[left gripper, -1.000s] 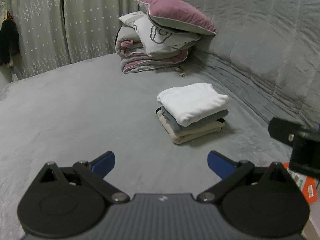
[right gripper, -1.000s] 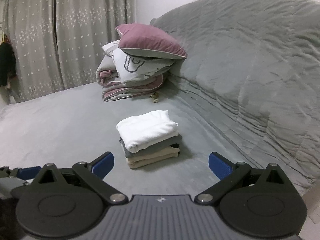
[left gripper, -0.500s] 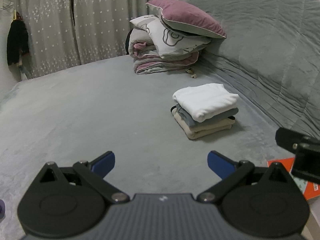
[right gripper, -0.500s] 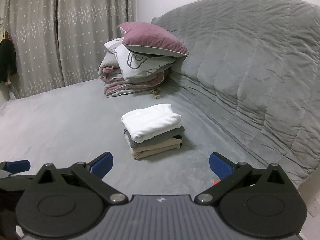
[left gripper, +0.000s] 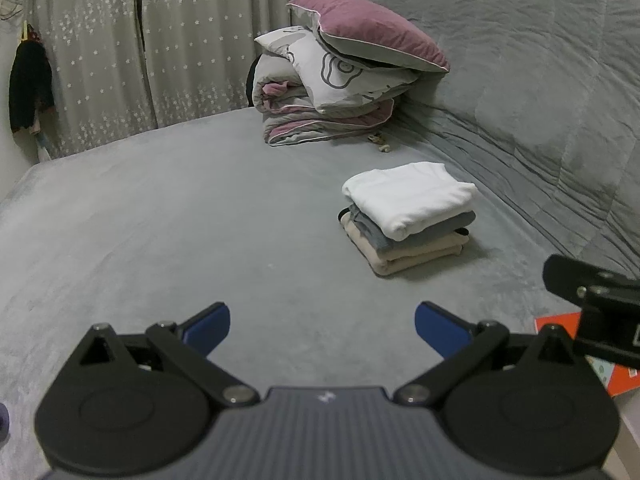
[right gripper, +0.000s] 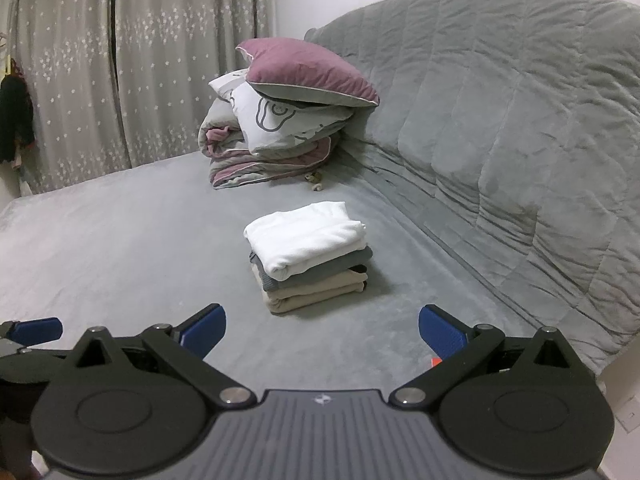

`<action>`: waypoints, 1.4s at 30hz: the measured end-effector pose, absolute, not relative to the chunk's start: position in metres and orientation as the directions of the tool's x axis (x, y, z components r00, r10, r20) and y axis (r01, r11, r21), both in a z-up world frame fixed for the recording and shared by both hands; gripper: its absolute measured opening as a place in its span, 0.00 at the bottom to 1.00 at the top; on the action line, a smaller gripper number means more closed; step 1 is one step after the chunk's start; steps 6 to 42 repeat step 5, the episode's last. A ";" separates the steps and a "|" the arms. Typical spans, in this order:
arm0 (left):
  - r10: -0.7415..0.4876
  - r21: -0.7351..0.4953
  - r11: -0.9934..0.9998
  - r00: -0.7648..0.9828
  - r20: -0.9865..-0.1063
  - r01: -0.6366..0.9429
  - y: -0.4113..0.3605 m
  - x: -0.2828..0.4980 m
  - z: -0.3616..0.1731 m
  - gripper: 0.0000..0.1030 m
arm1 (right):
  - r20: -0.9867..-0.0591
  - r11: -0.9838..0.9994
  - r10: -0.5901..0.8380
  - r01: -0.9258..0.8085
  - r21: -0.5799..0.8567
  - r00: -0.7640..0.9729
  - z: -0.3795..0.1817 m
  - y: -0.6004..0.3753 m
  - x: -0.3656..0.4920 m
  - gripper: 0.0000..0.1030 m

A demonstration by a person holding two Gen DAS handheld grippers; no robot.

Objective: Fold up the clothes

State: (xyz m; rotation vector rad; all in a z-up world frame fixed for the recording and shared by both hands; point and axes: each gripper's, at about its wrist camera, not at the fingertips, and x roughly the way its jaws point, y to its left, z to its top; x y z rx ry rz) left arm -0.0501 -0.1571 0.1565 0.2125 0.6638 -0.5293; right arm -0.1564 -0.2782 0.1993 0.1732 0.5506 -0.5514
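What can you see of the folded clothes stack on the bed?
The stack of folded clothes sits on the grey plush bed cover, near the quilted grey backrest. Top layer is a white, soft-looking garment, then a grey knit one, then beige ones at the bottom; a dark edge peeks out. Neat, level, touched by neither gripper.

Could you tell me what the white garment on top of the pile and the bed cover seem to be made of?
White garment: probably a soft cotton knit or fleece, matte, with thick rounded folds. Bed cover: apparently short-pile plush or velvet-like fabric, with a faint sheen and lighter and darker brushed patches.
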 end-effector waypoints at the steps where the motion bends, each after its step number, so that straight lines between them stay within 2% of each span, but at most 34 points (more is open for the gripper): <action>1: -0.400 0.020 0.847 0.662 -0.634 0.531 -0.157 -0.049 0.156 1.00 | -0.540 0.843 -0.447 0.538 0.013 0.713 0.199 -0.278 -0.156 1.00; 42: -0.406 0.016 0.846 0.662 -0.630 0.533 -0.157 -0.046 0.154 1.00 | -0.542 0.846 -0.440 0.533 0.018 0.716 0.197 -0.278 -0.151 1.00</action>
